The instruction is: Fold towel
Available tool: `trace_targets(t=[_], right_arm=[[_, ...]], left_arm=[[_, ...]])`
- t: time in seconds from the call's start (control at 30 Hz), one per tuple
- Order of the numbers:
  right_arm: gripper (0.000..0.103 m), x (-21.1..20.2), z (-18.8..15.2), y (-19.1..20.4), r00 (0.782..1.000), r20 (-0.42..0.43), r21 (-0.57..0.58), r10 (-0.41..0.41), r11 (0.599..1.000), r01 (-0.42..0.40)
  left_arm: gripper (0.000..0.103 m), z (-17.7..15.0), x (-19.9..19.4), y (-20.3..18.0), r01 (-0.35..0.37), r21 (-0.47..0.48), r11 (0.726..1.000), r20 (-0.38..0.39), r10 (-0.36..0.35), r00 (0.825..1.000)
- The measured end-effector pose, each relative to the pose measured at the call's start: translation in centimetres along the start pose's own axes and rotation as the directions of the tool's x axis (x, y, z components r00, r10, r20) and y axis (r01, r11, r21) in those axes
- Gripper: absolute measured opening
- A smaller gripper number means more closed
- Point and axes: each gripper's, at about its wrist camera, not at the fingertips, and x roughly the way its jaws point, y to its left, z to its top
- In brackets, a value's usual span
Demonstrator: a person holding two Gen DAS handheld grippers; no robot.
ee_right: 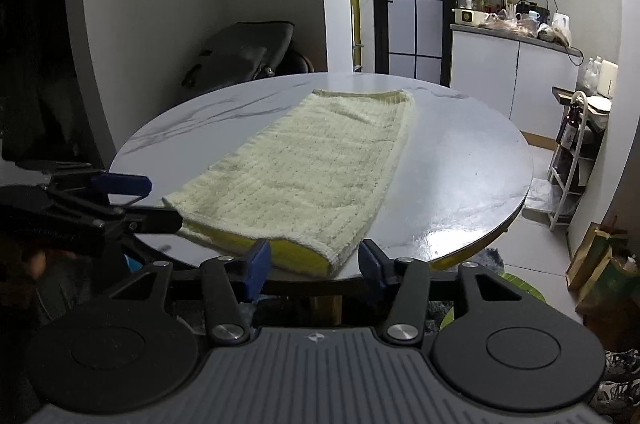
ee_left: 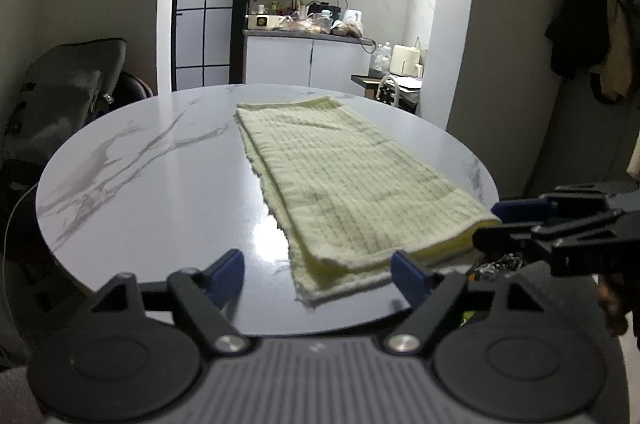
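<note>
A pale yellow-green towel (ee_left: pixel 340 180), folded into a long strip, lies flat on a round white marble table (ee_left: pixel 160 176). It also shows in the right wrist view (ee_right: pixel 304 176). My left gripper (ee_left: pixel 318 276) is open and empty, just short of the towel's near end. My right gripper (ee_right: pixel 314 262) is open and empty at the near right corner of the towel, where the bright yellow underside shows. Each gripper appears in the other's view: the right gripper (ee_left: pixel 496 224) beside the near right corner, the left gripper (ee_right: pixel 156 204) beside the near left corner.
A dark bag on a chair (ee_left: pixel 72 88) stands behind the table at the left. A kitchen counter (ee_left: pixel 308 36) with clutter is at the back. A white rack (ee_right: pixel 576 160) and paper bags (ee_right: pixel 604 264) stand on the floor to the right.
</note>
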Motion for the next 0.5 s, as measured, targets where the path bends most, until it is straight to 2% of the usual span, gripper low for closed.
trace_targets(t=[0.1, 0.2, 0.5], right_arm=[[0.056, 0.3, -0.01, -0.53, 1.0, -0.001, 0.023, -0.024, 0.999, 0.024], [0.056, 0.41, -0.14, -0.75, 0.999, 0.012, 0.028, -0.029, 0.999, 0.029], [0.056, 0.33, -0.42, -0.41, 0.998, 0.019, -0.01, -0.054, 0.998, 0.055]], left_arm=[[0.088, -0.19, 0.16, -0.08, -0.01, 0.021, 1.0, 0.01, 0.01, 1.0], [0.087, -0.46, 0.46, -0.81, -0.028, 0.094, 0.995, 0.019, 0.026, 0.999], [0.087, -1.03, 0.24, -0.94, -0.011, 0.107, 0.994, 0.056, 0.005, 0.998]])
